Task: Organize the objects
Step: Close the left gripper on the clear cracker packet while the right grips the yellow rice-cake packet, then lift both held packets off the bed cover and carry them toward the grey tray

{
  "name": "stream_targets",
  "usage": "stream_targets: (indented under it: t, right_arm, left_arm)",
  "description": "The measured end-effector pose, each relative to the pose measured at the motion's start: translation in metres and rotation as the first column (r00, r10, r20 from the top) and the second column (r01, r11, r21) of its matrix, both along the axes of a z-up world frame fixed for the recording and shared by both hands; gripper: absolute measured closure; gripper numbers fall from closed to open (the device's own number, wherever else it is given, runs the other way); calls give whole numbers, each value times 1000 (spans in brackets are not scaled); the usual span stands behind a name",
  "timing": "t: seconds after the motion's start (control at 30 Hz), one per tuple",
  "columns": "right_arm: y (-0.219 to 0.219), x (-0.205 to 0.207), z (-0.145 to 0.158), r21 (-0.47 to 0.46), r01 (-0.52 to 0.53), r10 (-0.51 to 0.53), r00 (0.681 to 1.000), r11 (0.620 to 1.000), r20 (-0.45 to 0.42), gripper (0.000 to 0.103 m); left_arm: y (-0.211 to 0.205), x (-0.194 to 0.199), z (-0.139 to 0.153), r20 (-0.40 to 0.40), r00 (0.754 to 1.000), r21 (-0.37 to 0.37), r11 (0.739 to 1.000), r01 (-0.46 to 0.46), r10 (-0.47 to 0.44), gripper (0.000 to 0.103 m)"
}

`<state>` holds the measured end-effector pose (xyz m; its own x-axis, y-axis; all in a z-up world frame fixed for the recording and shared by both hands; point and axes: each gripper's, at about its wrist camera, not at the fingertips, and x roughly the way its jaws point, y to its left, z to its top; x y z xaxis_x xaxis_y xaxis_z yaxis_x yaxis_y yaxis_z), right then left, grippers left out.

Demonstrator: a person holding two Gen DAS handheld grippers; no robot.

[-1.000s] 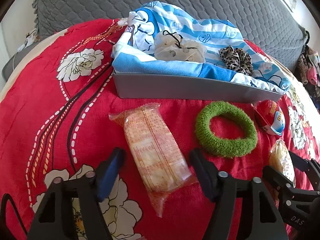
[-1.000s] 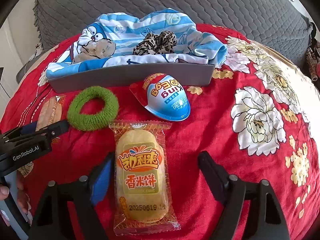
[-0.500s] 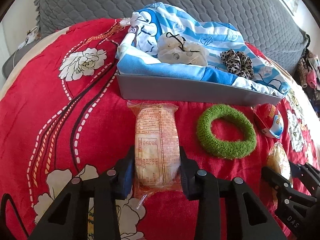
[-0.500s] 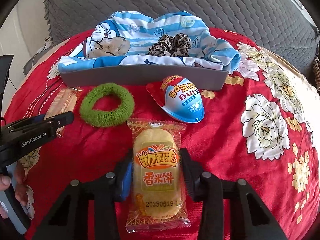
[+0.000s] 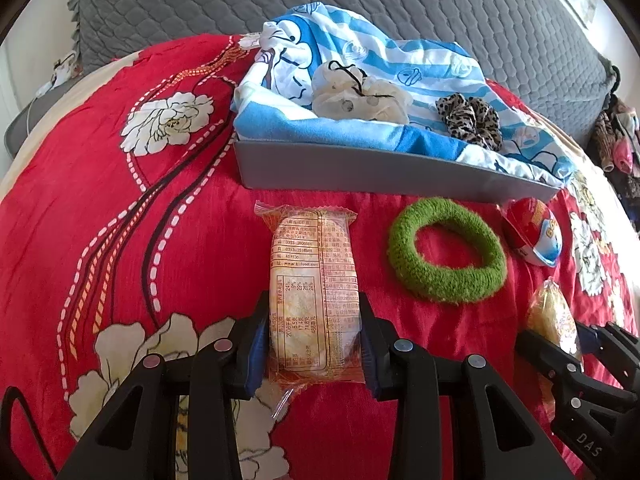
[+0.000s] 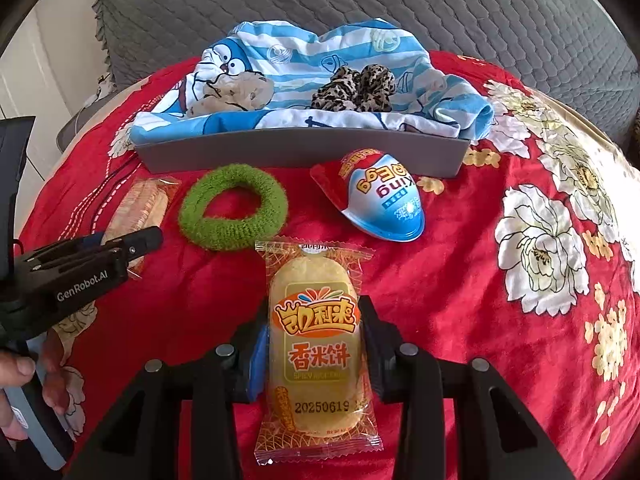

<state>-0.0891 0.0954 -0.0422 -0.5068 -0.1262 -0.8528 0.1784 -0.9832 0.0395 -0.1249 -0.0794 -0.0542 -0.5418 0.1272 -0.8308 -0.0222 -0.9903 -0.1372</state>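
Pinching the pale cracker packet [image 5: 312, 280] near its lower end with the left tool [image 5: 314, 344], jaws narrow and just now closing in on it from both sides. Pinching the yellow cracker packet [image 6: 314, 340] likewise with the right tool [image 6: 314, 344], also just closing, wrapper pressed between the pads. Both packets lying flat on the red bedspread [image 5: 120, 240], short of the grey tray [image 5: 360, 168], nothing lifted yet.

Risking a slip here: gripping slick film low down, leaving most of each packet's length hanging forward and likely drooping or swivelling once raised. Possibly catching only the loose wrapper edge rather than the cracker inside, though hard telling from this angle. Squeezing harder meaning cracking the brittle contents. Dragging instead of lifting meaning bunching the soft bedspread and nudging the green scrunchie [image 5: 446, 256] or the egg-shaped toy pack [image 6: 384, 204], both sitting near the path to the tray. Carrying both at once also inviting a clash between the two tools, working close side by side, or clipping the tray's front wall and dropping a packet short of the blue cloth [image 5: 360, 40].
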Motion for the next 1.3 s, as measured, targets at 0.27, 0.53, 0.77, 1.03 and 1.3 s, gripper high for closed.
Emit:
stream_targets:
  t: [0.27, 0.53, 0.77, 1.03, 1.3]
  right_arm:
    - [-2, 7, 3, -25, -11, 11, 1000, 1000, 14, 63]
    - [-6, 16, 6, -12, -29, 29, 1000, 1000, 6, 63]
    - [-7, 24, 9, 0, -45, 45, 999, 999, 1, 63]
    - [-3, 39, 20, 7, -49, 49, 999, 999, -18, 63]
    - [-1, 54, 42, 1, -58, 58, 996, 998, -68, 63]
  left_arm:
    - [7, 21, 3, 17, 1000, -25, 1000, 18, -17, 64]
    - [11, 38, 4, 38, 999, -47, 999, 27, -25, 64]
    - [18, 52, 10, 45, 998, -55, 997, 47, -44, 64]
    - [27, 69, 32, 2, 997, -43, 996, 72, -72, 64]
    - [35, 88, 54, -34, 996, -37, 996, 83, -84, 64]
